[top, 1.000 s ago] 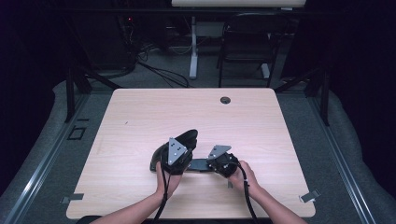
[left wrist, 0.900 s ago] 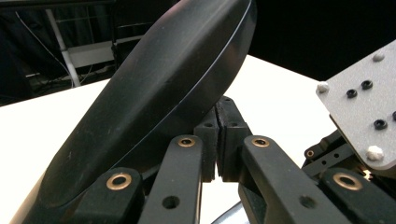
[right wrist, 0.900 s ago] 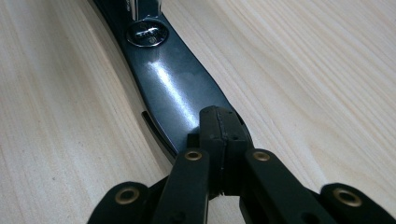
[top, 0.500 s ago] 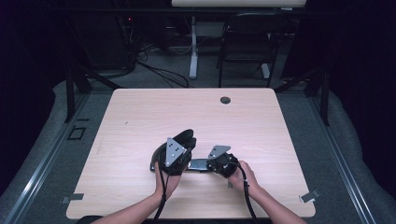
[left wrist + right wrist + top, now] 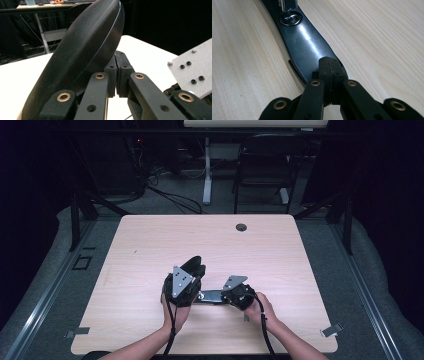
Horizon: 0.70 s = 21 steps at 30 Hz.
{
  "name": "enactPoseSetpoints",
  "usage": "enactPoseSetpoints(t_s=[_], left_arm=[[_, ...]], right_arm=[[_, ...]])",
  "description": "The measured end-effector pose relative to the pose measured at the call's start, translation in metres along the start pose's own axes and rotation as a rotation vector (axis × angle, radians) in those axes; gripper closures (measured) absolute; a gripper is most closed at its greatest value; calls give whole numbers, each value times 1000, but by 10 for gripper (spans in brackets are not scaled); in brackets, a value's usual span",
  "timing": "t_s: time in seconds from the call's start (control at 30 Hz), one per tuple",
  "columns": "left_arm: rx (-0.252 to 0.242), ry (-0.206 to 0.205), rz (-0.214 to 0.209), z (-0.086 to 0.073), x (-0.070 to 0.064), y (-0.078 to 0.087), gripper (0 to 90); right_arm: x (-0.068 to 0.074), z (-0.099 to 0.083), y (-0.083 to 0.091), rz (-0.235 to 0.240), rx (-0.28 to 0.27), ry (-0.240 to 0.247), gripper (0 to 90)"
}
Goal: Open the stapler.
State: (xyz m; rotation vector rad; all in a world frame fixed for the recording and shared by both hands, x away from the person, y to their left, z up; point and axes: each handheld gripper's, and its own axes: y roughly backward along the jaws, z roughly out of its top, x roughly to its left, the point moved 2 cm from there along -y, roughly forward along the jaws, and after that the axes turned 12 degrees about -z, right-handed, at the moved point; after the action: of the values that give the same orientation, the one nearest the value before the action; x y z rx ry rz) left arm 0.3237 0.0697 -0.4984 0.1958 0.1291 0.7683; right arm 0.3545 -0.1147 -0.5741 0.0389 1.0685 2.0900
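A black case lies between my grippers near the table's front. Its curved hard shell (image 5: 194,265) (image 5: 82,50) stands tilted up, leaning over the left gripper (image 5: 190,279) (image 5: 115,72). That gripper's pads are pressed together at the shell's lower edge. A flat glossy black strap (image 5: 210,296) (image 5: 309,47) with a metal snap (image 5: 290,17) runs along the wood from the shell toward the right gripper (image 5: 226,296) (image 5: 329,67), which is shut on the strap's end. The grey plate (image 5: 195,67) of the right gripper shows at the edge of the left gripper view.
The light wooden table (image 5: 150,245) has a round cable hole (image 5: 241,227) near its far edge. A dark chair (image 5: 262,165) and desk legs stand beyond it on grey floor. Both forearms come in over the front edge.
Almost nothing differs; the left gripper and the raised shell have drifted very slightly left, and the right gripper keeps its hold on the strap.
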Motion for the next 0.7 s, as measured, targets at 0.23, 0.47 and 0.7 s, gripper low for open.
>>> enactPoseSetpoints(t_s=[0.23, 0.47, 0.7], left_arm=[[-23, 17, 10, 4, 6, 7, 886], [-39, 24, 28, 8, 12, 14, 885], [-46, 39, 31, 10, 16, 18, 885]], right_arm=[[0, 0, 0, -1, 2, 5, 900], [0, 0, 0, -6, 5, 12, 900], [0, 0, 0, -9, 3, 12, 900]])
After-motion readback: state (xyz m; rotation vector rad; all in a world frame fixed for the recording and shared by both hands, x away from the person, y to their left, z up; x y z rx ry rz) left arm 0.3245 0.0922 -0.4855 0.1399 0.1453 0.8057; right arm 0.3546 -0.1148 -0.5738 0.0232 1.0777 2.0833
